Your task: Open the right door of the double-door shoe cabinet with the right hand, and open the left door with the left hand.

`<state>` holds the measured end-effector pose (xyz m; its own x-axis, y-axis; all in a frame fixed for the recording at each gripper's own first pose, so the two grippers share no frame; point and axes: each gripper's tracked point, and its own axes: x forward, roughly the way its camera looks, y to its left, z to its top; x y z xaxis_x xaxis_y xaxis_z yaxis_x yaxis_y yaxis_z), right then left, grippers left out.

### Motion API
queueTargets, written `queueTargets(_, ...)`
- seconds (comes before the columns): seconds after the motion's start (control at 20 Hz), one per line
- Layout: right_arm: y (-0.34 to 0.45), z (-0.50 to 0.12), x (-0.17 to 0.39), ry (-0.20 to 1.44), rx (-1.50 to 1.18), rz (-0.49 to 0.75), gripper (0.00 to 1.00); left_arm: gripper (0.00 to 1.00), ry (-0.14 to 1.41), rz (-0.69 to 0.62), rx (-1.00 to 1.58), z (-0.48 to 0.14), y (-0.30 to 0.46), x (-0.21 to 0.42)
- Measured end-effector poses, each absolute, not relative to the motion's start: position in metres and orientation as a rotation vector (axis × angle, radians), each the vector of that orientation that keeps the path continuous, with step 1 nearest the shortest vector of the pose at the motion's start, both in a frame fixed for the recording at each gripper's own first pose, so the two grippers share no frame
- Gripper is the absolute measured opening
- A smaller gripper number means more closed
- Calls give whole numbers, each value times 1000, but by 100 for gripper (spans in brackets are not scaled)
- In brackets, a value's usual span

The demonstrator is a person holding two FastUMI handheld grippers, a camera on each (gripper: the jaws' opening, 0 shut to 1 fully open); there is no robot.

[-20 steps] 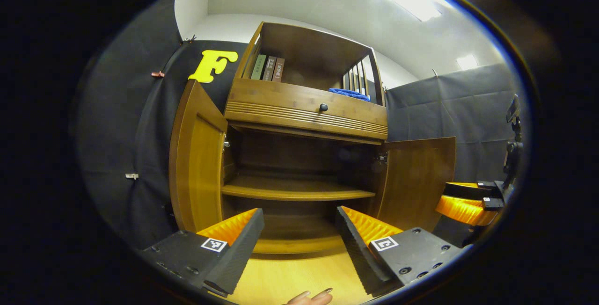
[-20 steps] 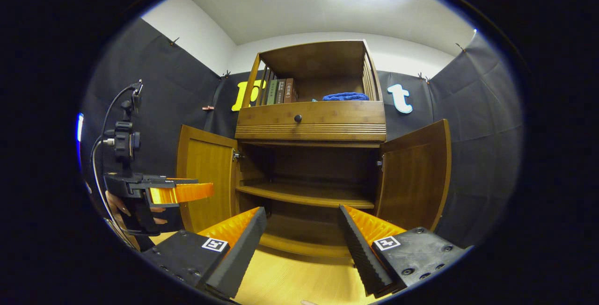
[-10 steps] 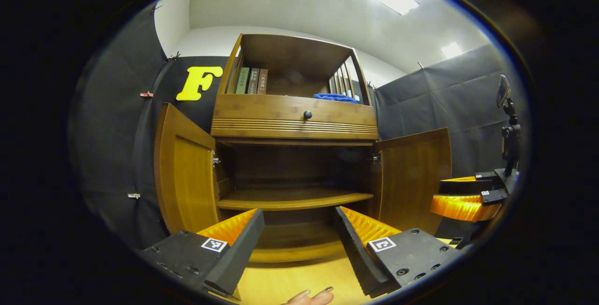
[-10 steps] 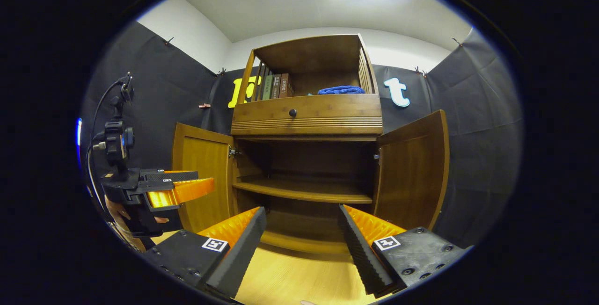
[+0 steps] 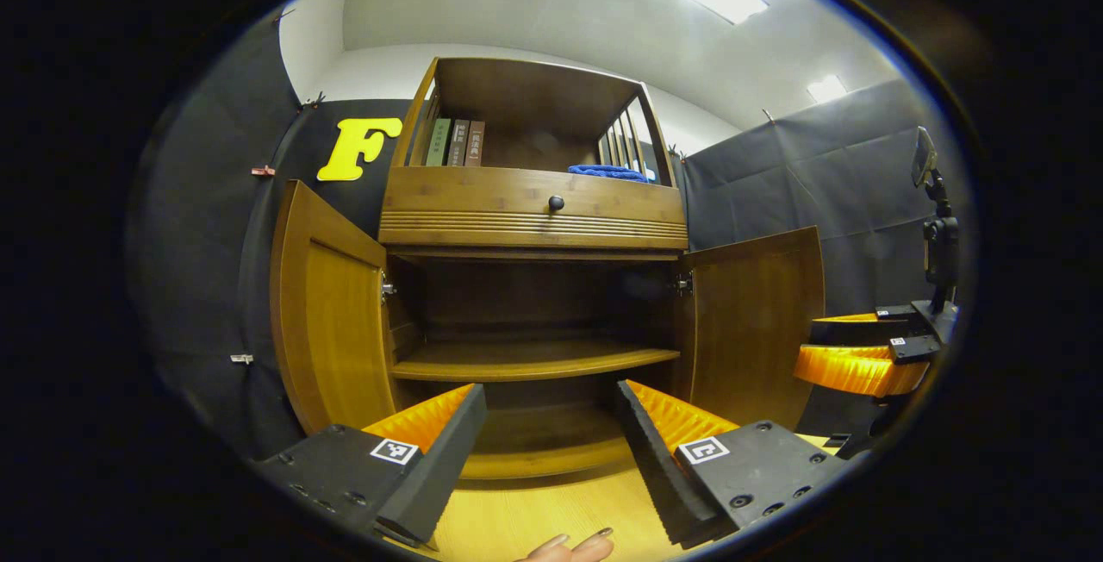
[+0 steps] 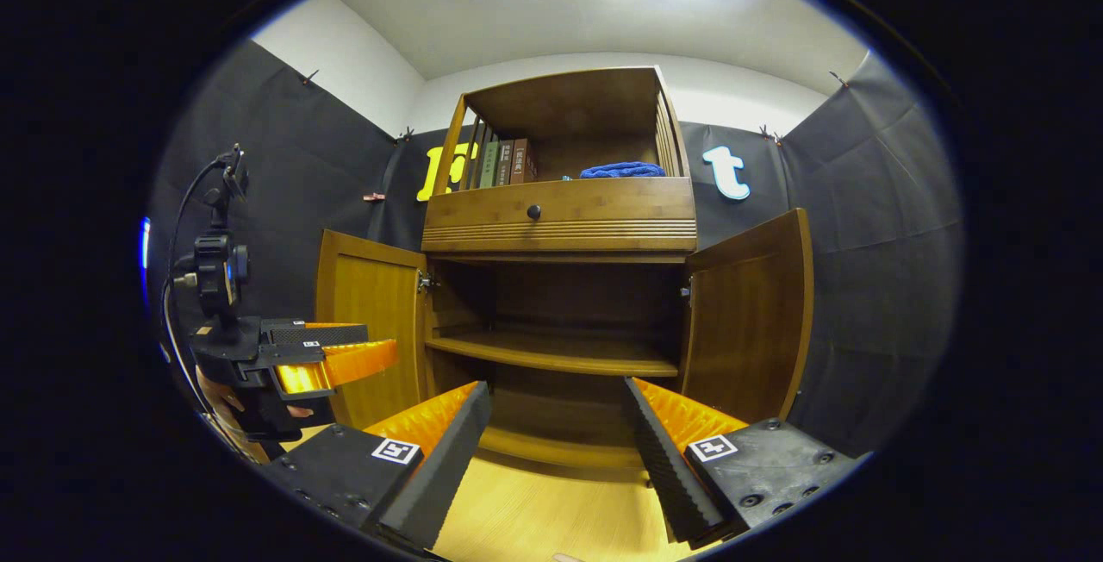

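1. Booth setting: black cloth walls, white ceiling with light panels, pale wood floor (image 6: 534, 519) underfoot. Shoe cabinet (image 6: 560, 226) stands at 12 o'clock in both gripper views, against the back wall.
2. Cabinet, upper part: open shelf holding books (image 6: 504, 163) and a blue cloth (image 6: 622, 170); below it a drawer with a dark knob (image 6: 534, 212).
3. Left door (image 5: 323, 321): at 9 o'clock of the opening, swung wide, long axis upright, free edge pointing out toward the viewer.
4. Right door (image 6: 750, 312): at 3 o'clock of the opening, likewise swung wide and upright, inner face showing.
5. Interior: one shelf board (image 6: 556, 355), bare, lying level across the opening.
6. Left gripper (image 5: 547, 428): fingers spread apart, nothing between them, well short of the cabinet.
7. Right gripper (image 6: 556, 428): fingers spread apart, holding nothing, also clear of the doors.
8. Step in hand, by judgement: both doors appear fully open, so the task looks done.
9. Next move: only to keep both grippers clear of the door edges.
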<state>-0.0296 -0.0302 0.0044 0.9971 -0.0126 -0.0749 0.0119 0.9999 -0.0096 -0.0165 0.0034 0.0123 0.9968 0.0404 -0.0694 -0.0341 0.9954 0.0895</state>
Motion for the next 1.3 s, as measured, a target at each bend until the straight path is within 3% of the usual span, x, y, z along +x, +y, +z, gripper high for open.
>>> queueTargets(1.3, -21, 9, -33, 62, -21, -8, 97, 94, 60, 25, 82, 16, 7, -25)
